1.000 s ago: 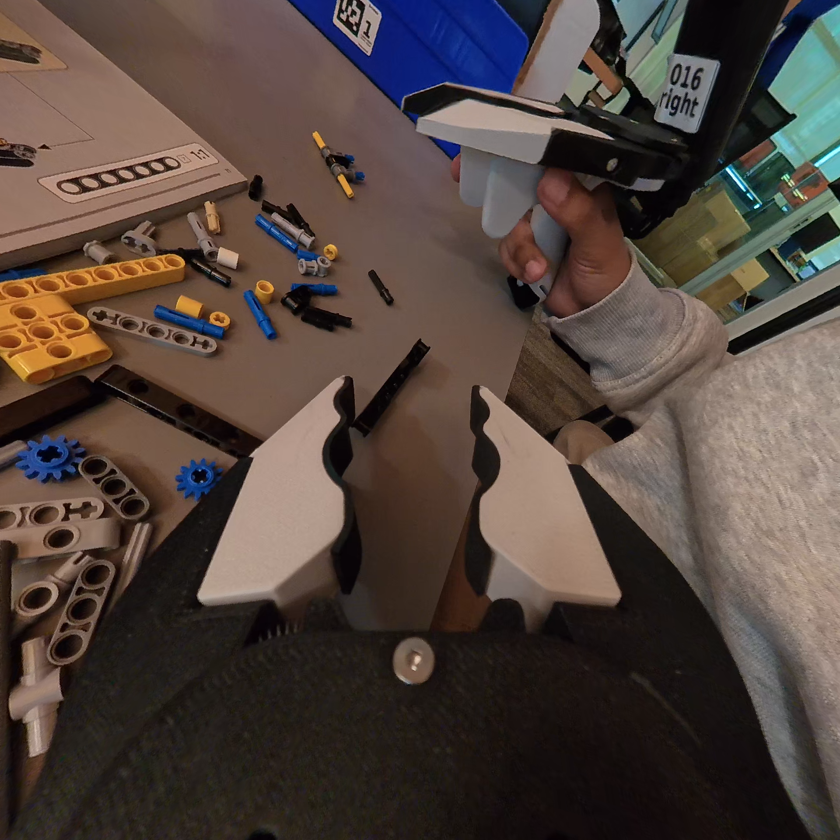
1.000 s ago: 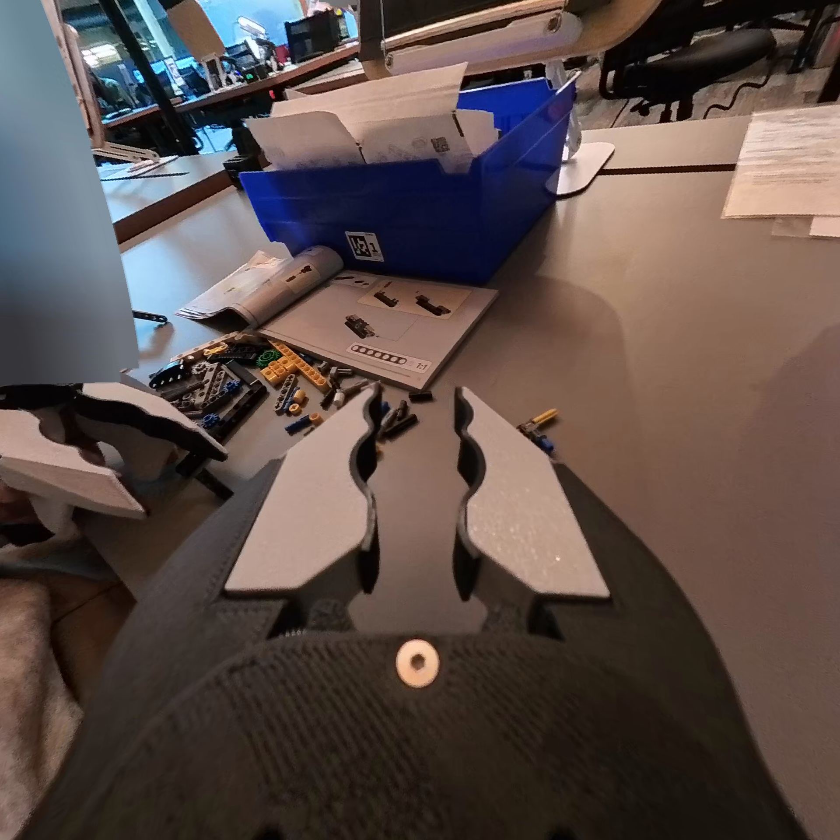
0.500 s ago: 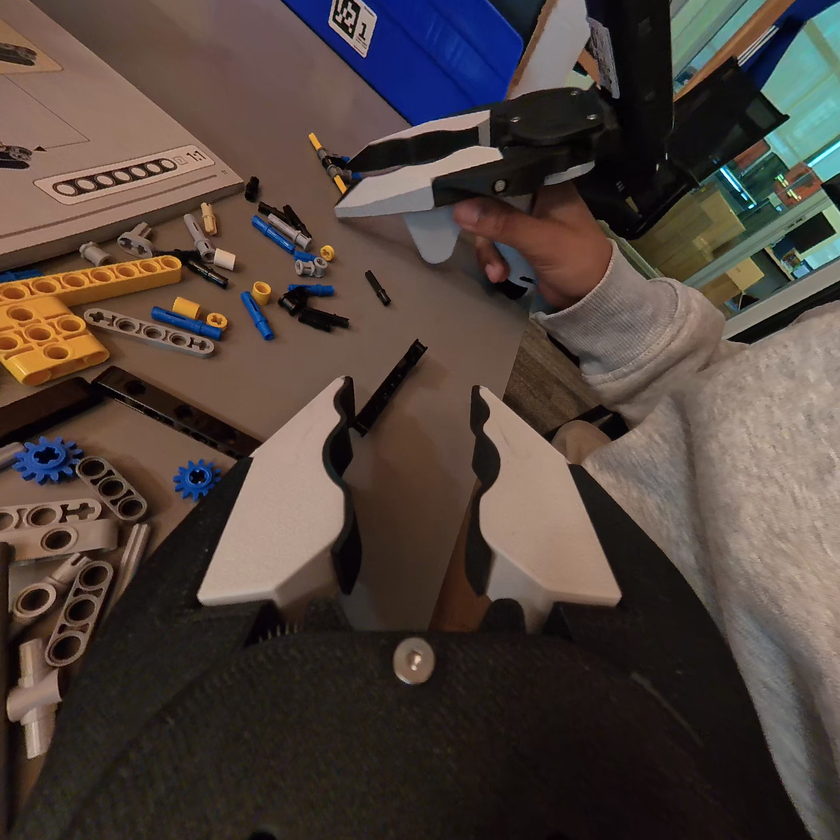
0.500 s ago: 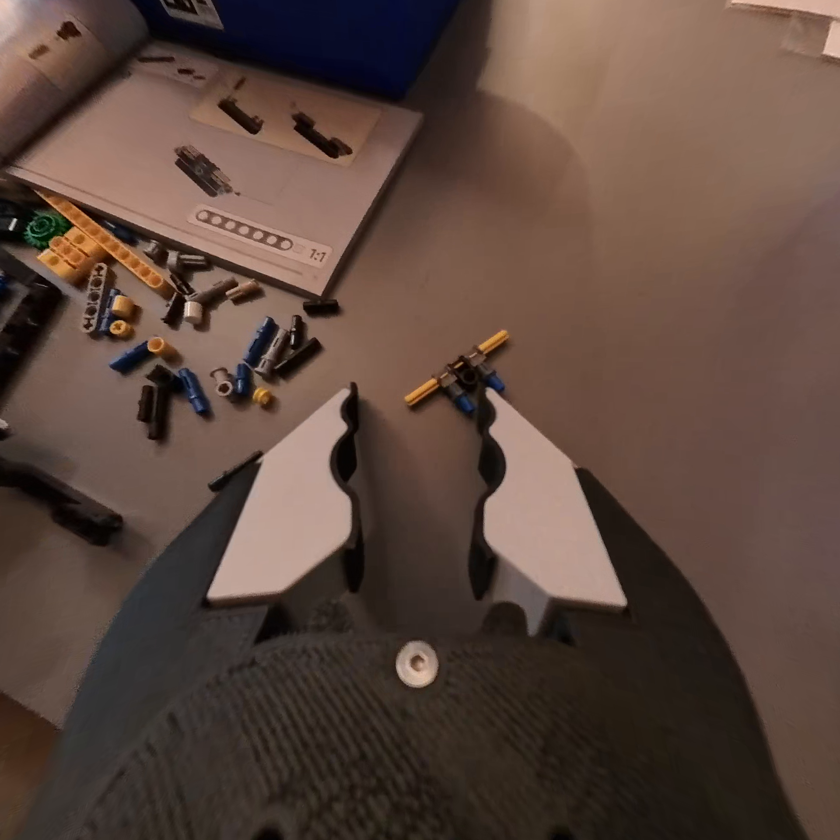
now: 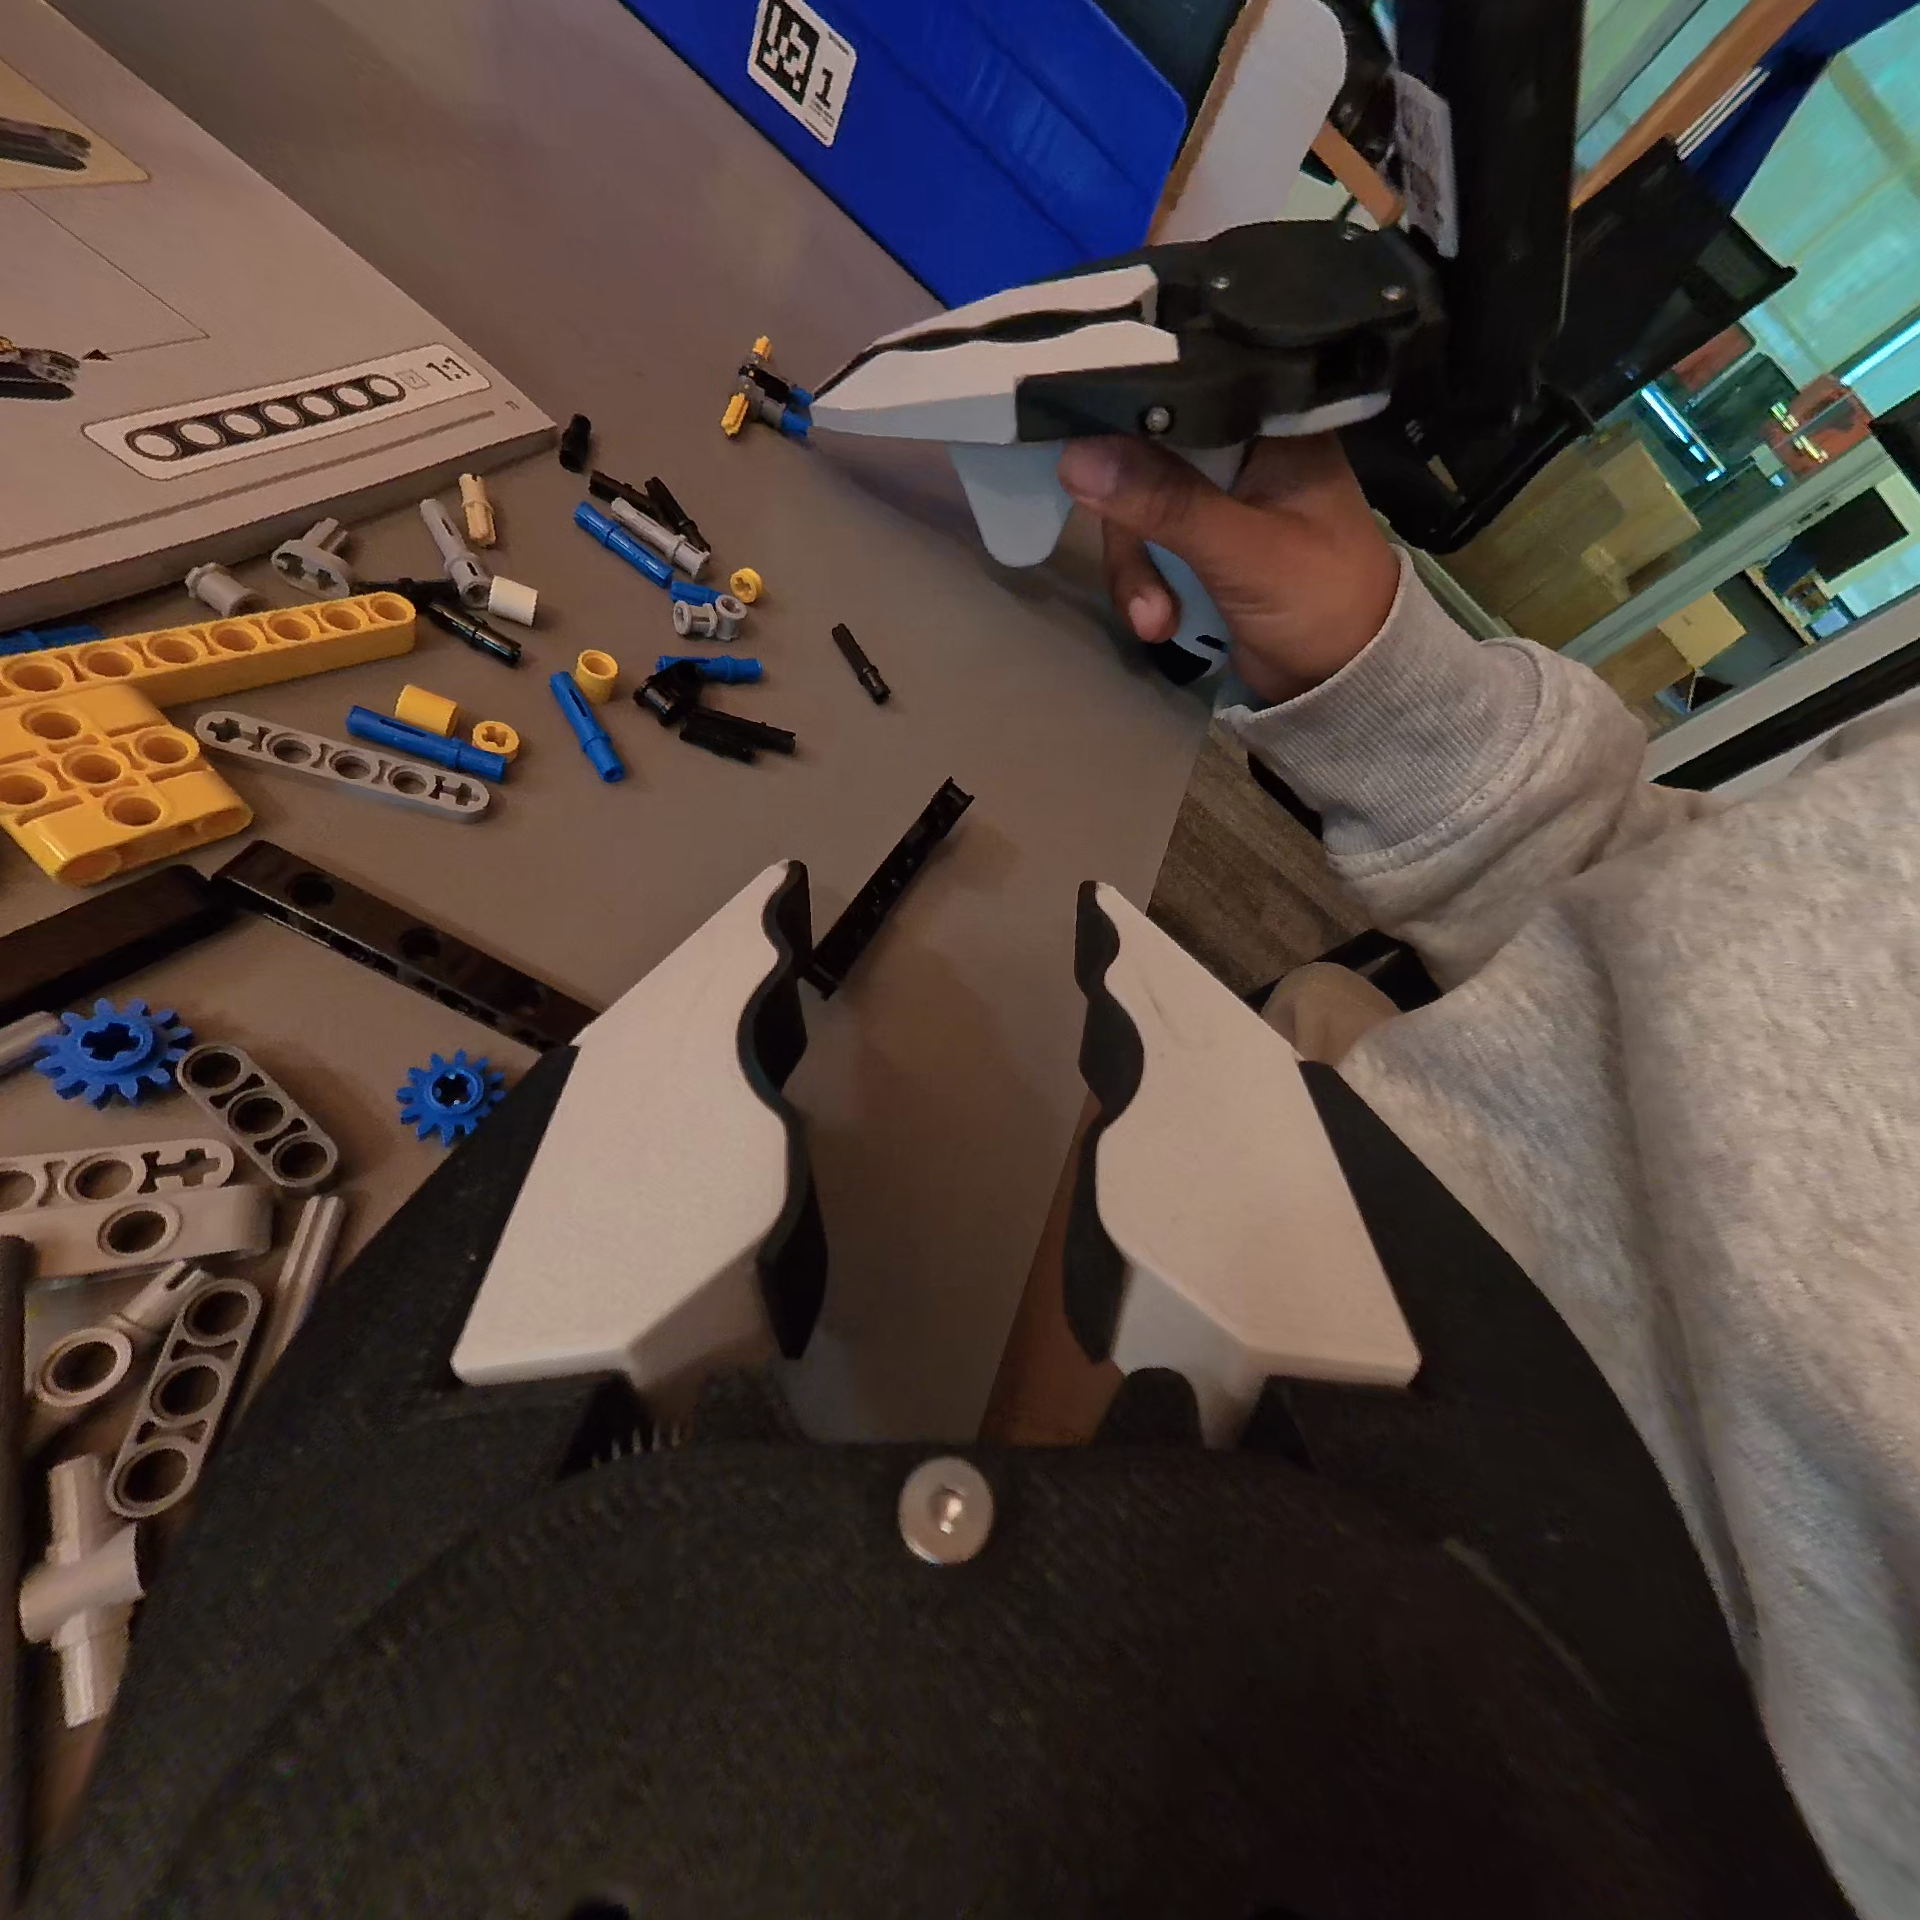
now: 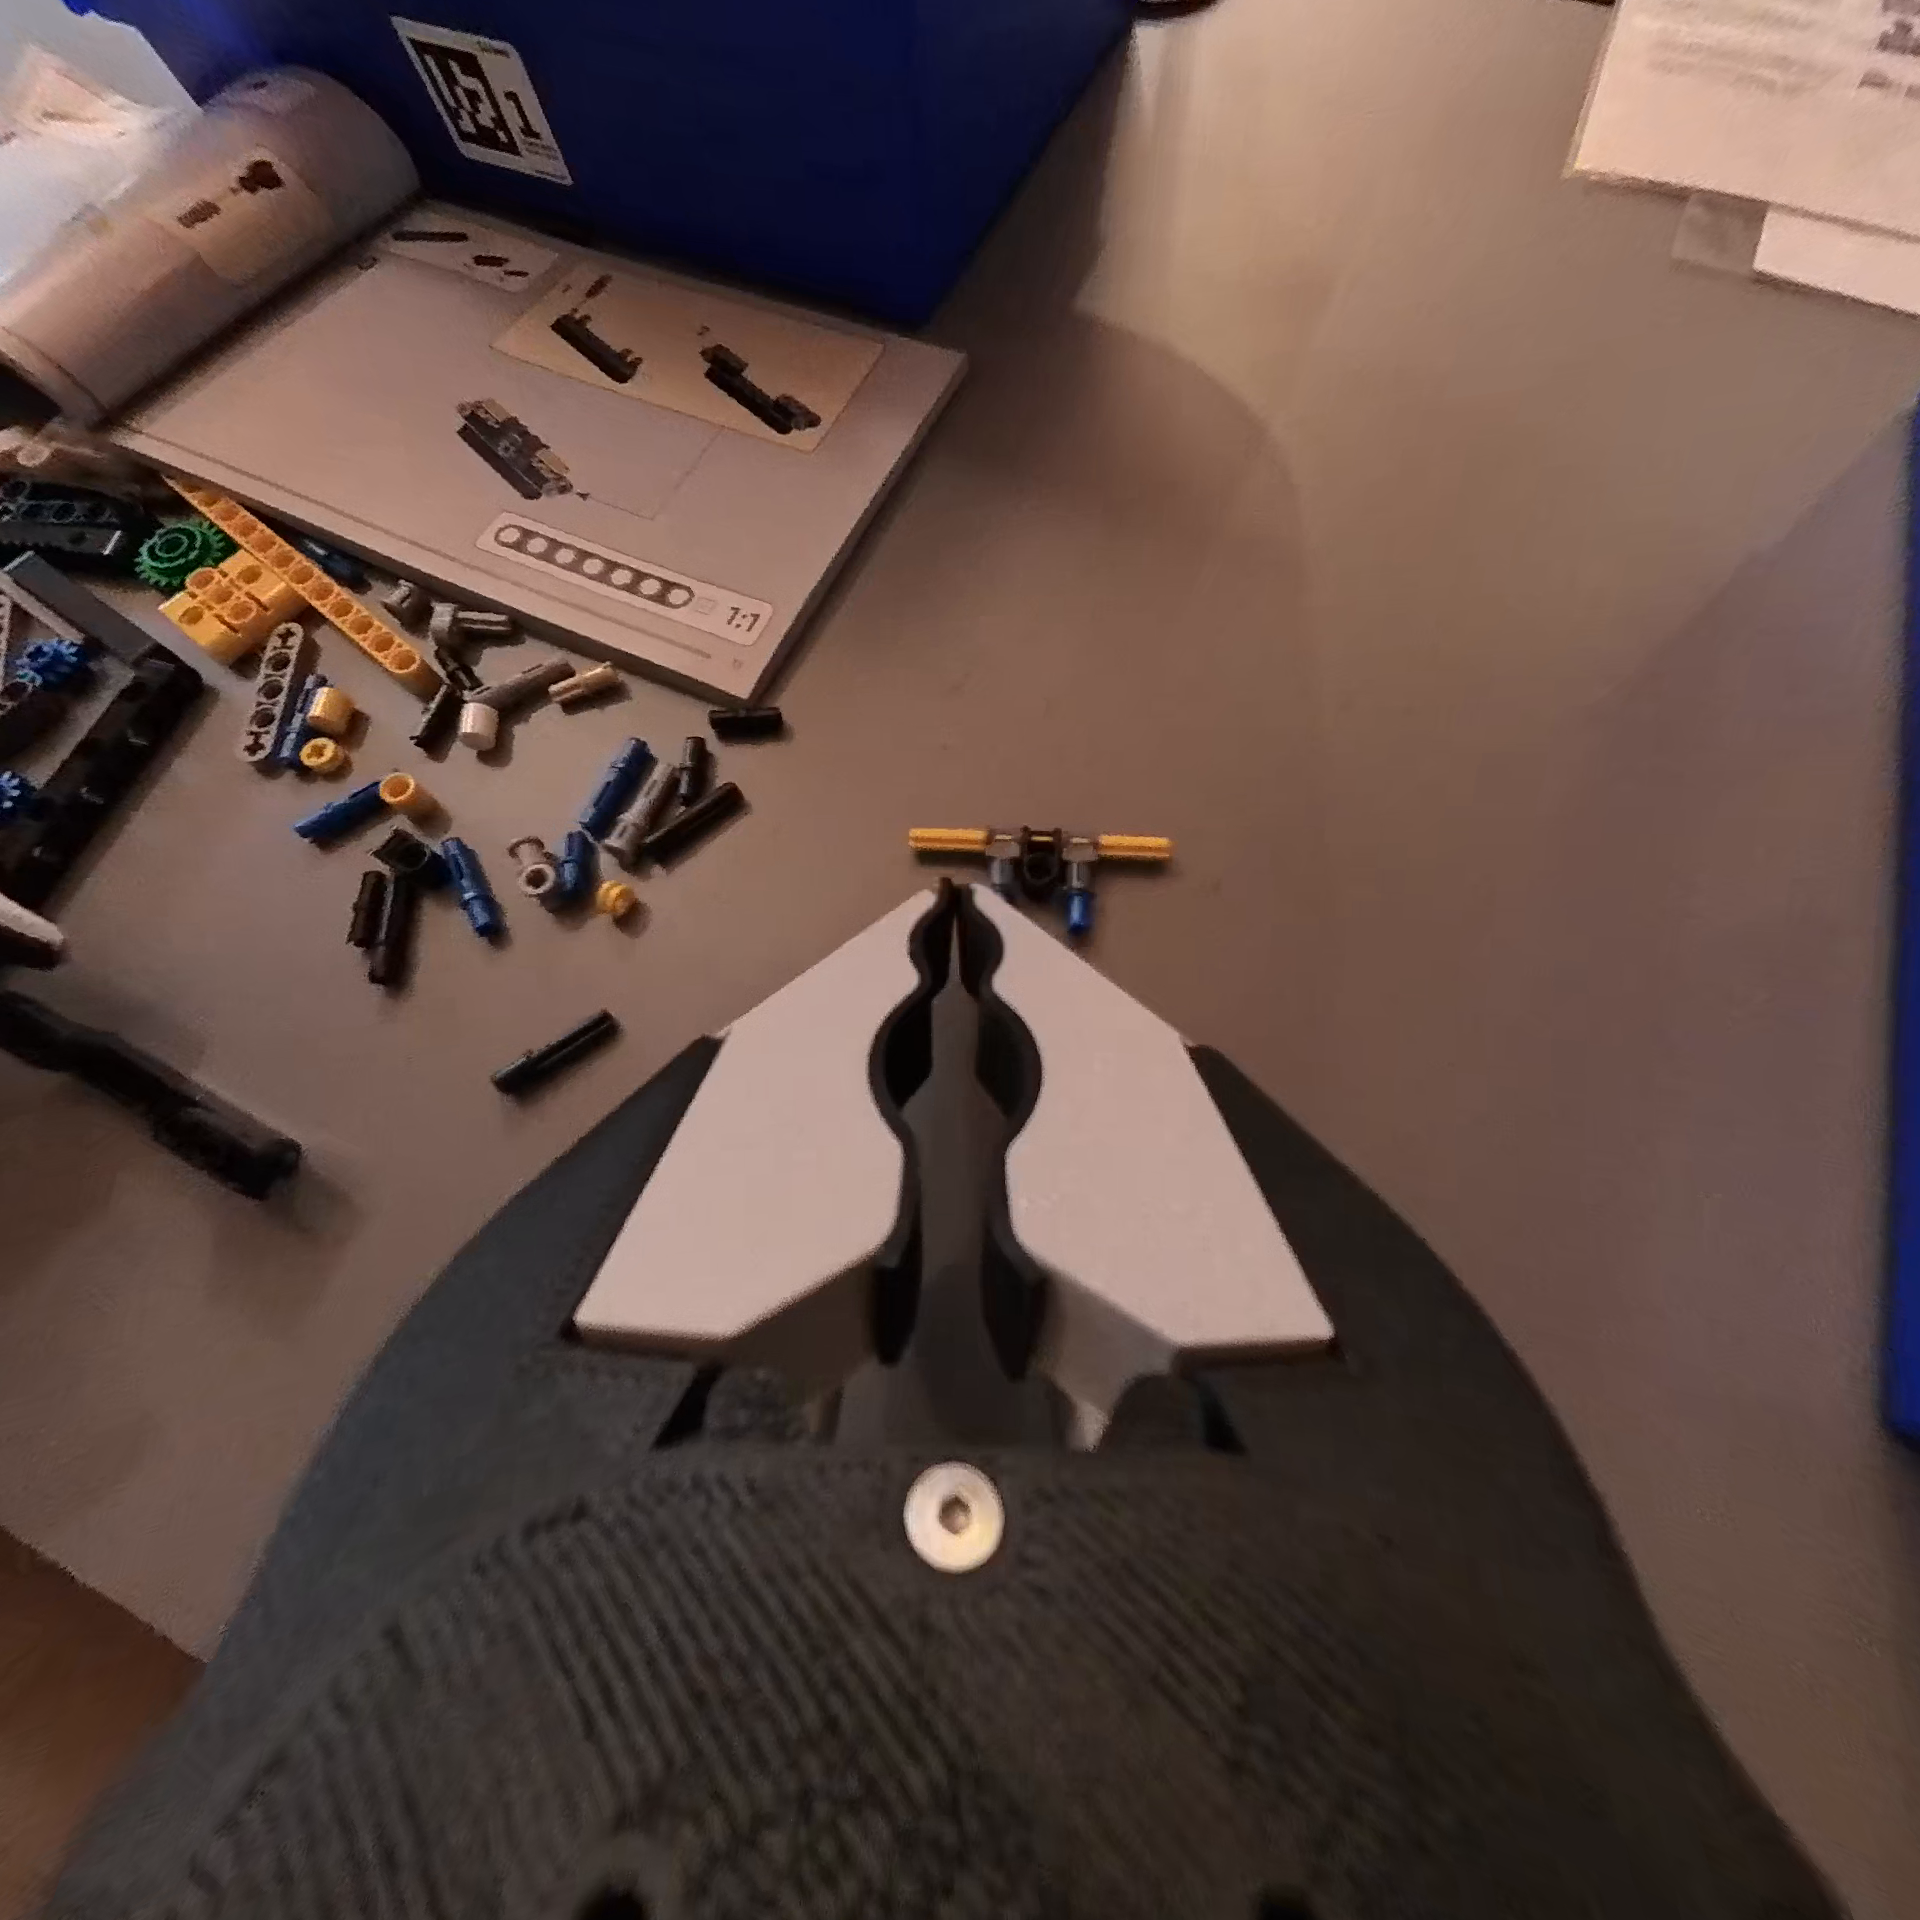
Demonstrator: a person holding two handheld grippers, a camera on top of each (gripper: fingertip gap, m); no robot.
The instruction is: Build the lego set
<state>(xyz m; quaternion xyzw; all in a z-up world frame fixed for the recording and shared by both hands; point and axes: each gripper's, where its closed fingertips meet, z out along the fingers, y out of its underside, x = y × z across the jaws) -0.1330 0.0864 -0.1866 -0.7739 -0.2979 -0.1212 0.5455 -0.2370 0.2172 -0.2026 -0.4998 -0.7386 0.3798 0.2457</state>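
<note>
Right wrist view: the right gripper [image 6: 951,904] is being held with fingers pressed together, empty, tip just beside the yellow axle piece [image 6: 1039,852] mid-table. The left gripper [image 5: 940,920] is being kept spread apart near the table's edge, its body hiding some grey beams [image 5: 187,1382].

Matt table [image 6: 1455,727], seemingly plastic pins [image 5: 608,540]

A grey tabletop [image 6: 1403,644] is being seen in both views, and its near edge is being shown against a strip of wooden floor [image 5: 1236,894] in the left wrist view. A blue bin [image 6: 790,125] with a black-and-white marker sticker is being kept at the far side of the tabletop. White printed sheets [image 6: 1766,114] are lying at the far right corner. Stacked cardboard boxes [image 5: 1652,520] are being glimpsed, blurred, beyond the tabletop in the background.
</note>
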